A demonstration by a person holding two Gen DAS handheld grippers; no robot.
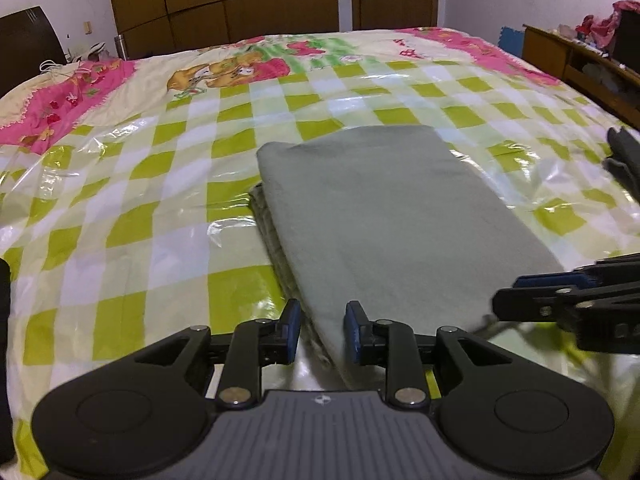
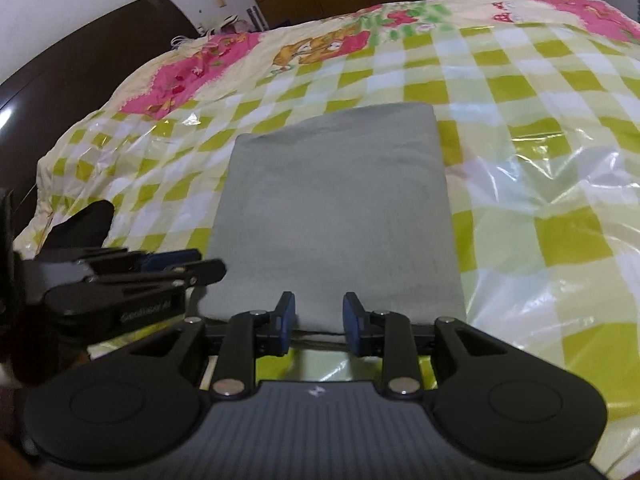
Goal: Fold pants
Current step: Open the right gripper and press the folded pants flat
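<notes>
The grey-green pants [image 1: 396, 216] lie folded into a thick rectangle on the checked bed; they also show in the right wrist view [image 2: 336, 216]. My left gripper [image 1: 322, 330] is open and empty, its blue pads at the near left corner of the folded stack. My right gripper [image 2: 319, 322] is open and empty, just at the near edge of the stack. The right gripper shows side-on at the right of the left wrist view [image 1: 568, 296]; the left gripper shows at the left of the right wrist view [image 2: 152, 272].
The bed [image 1: 160, 208] has a green-and-white checked cover under clear plastic sheeting [image 2: 540, 184]. A dark headboard [image 2: 80, 64] stands at the left. A wooden side unit [image 1: 580, 68] with clutter lies on the right. Wardrobes [image 1: 224, 0] and a door stand behind.
</notes>
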